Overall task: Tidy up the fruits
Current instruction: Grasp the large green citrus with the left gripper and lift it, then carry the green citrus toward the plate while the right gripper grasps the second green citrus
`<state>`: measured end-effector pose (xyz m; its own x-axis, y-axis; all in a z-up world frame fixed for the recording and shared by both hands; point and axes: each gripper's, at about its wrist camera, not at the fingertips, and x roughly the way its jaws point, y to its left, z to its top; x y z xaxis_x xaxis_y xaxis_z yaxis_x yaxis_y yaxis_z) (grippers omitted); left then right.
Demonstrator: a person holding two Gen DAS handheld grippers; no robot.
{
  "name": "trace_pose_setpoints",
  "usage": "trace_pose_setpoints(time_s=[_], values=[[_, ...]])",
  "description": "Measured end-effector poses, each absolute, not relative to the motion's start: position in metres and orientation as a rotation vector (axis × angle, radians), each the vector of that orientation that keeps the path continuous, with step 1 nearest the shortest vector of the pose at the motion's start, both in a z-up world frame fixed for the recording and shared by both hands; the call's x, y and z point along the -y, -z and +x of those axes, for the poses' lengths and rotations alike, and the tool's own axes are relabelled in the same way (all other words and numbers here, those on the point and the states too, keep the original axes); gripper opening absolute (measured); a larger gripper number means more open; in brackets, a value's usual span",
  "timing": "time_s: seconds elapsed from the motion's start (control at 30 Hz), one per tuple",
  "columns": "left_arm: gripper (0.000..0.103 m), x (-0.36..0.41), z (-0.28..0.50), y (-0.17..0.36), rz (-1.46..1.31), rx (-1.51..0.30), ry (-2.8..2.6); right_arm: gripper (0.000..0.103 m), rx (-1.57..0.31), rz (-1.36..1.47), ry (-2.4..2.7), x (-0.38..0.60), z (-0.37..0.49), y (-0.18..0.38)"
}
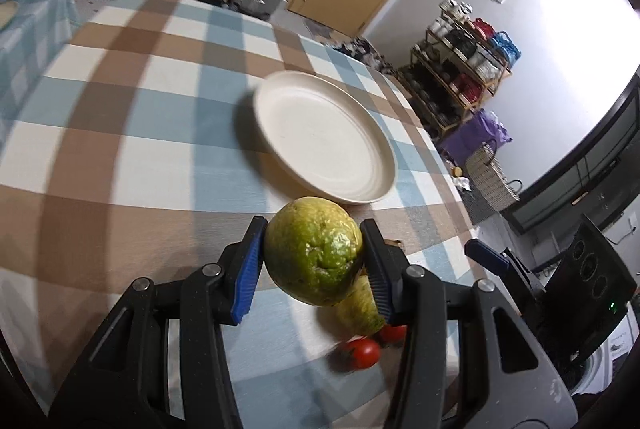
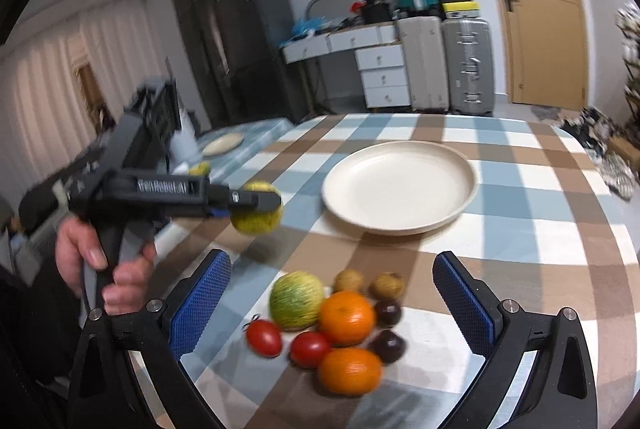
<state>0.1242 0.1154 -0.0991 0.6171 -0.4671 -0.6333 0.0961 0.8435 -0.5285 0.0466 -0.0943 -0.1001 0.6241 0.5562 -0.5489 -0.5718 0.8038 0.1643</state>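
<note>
A green guava [image 1: 314, 251] is held between the blue pads of the left gripper [image 1: 314, 261], clear of the checked tablecloth [image 1: 120, 133], with the cream plate [image 1: 324, 137] lying empty just ahead of the fingertips. The right gripper [image 2: 332, 303] is held wide open with nothing between its pads, and the fruit pile is seen below and between its fingers: a second guava [image 2: 297, 305], two oranges [image 2: 347, 317], two tomatoes [image 2: 264, 337] and several small brown and dark fruits [image 2: 387, 312]. A slip is judged possible, since the round fruit is gripped only at two narrow spots on its sides; if dropped short, it could roll off the table. The left gripper's far pad is hidden behind the guava. Much is motion-blurred, so the small fruits cannot be identified.
</note>
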Motion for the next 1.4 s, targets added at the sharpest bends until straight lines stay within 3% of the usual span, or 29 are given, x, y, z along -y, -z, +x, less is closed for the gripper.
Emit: trace_pose_setpoints(time_s=[0.67, 0.77, 0.93, 1.03, 1.13, 1.4], values=[[0.044, -0.206, 0.030, 0.102, -0.511, -0.776, 0.198, 0.101, -0.687, -0.455, -0.478, -0.003, 0.039, 0.143], [0.044, -0.207, 0.027, 0.103, -0.519, -0.772, 0.200, 0.096, -0.691, -0.496, -0.456, -0.009, 0.039, 0.146], [0.044, -0.208, 0.024, 0.105, -0.533, -0.773, 0.201, 0.079, -0.710, -0.550, -0.414, -0.017, 0.041, 0.152], [0.044, -0.209, 0.023, 0.106, -0.535, -0.773, 0.205, 0.059, -0.731, -0.544, -0.402, -0.018, 0.043, 0.154], [0.044, -0.209, 0.022, 0.106, -0.536, -0.773, 0.207, 0.048, -0.743, -0.551, -0.383, -0.017, 0.044, 0.154], [0.044, -0.202, 0.028, 0.105, -0.527, -0.788, 0.214, 0.046, -0.777, -0.412, -0.443, 0.000, 0.051, 0.144]])
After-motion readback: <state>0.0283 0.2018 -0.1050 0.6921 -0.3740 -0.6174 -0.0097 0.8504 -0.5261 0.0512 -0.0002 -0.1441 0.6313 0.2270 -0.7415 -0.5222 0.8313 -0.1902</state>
